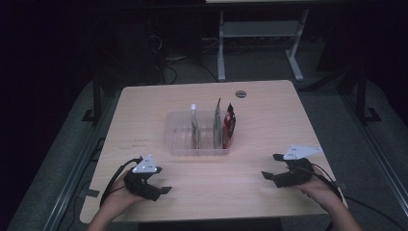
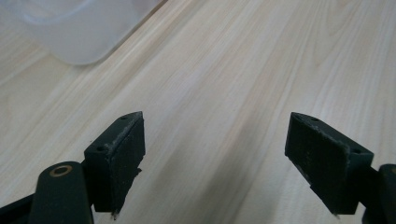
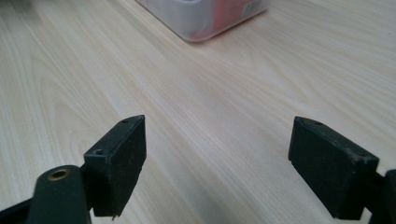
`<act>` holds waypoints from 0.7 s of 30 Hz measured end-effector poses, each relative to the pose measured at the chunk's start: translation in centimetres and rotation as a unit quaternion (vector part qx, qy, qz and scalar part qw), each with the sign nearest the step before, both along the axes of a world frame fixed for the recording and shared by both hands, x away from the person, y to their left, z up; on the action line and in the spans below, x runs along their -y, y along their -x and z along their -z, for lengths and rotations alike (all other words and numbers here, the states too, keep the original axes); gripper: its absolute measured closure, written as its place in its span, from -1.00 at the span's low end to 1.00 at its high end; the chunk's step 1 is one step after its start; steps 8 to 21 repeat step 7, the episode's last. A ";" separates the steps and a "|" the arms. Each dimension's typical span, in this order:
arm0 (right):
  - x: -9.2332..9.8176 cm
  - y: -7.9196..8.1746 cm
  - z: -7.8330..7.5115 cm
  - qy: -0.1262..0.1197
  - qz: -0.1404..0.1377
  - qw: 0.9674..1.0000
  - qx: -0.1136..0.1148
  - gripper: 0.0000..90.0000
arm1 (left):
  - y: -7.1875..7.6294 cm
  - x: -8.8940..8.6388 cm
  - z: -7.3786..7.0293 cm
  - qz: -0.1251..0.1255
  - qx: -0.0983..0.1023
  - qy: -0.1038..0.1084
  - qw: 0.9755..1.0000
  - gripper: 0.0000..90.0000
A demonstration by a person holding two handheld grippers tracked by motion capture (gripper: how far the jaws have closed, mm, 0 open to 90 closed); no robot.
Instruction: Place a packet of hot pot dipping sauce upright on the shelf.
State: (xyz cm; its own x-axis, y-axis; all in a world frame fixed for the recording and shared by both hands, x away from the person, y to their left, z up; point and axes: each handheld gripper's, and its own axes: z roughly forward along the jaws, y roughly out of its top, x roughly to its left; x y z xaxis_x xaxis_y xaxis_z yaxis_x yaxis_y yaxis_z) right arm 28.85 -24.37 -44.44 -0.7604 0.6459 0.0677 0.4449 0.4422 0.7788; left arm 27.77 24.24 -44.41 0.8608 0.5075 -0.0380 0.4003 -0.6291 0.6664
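Counting near to far: two grippers, one clear tray, three upright packets. Left gripper [image 1: 154,185] at the near left of the wooden table [image 1: 250,125], jaws spread wide, nothing between them. Right gripper [image 1: 272,168] at the near right, jaws likewise spread and empty. Clear tray [image 1: 180,142] mid-table, between and beyond both grippers, well apart from their fingertips; bare tabletop between. Standing in it: white-capped pouch [image 1: 194,122], dark pouch [image 1: 218,122], red packet [image 1: 229,126]

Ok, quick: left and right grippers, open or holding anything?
Left gripper: open, nothing between the jaws.
Right gripper: open, nothing between the jaws.
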 end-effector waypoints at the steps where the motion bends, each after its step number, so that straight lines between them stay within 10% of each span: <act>1: 0.1 -0.1 0.1 -0.002 -0.001 1.000 -0.003 -0.59 | -0.1 0.0 0.2 0.002 -0.002 -0.003 1.000 -0.56; 21: 0.3 -0.3 0.6 0.000 0.001 1.000 -0.010 -0.60 | -0.1 0.1 0.3 0.006 -0.001 -0.010 1.000 -0.58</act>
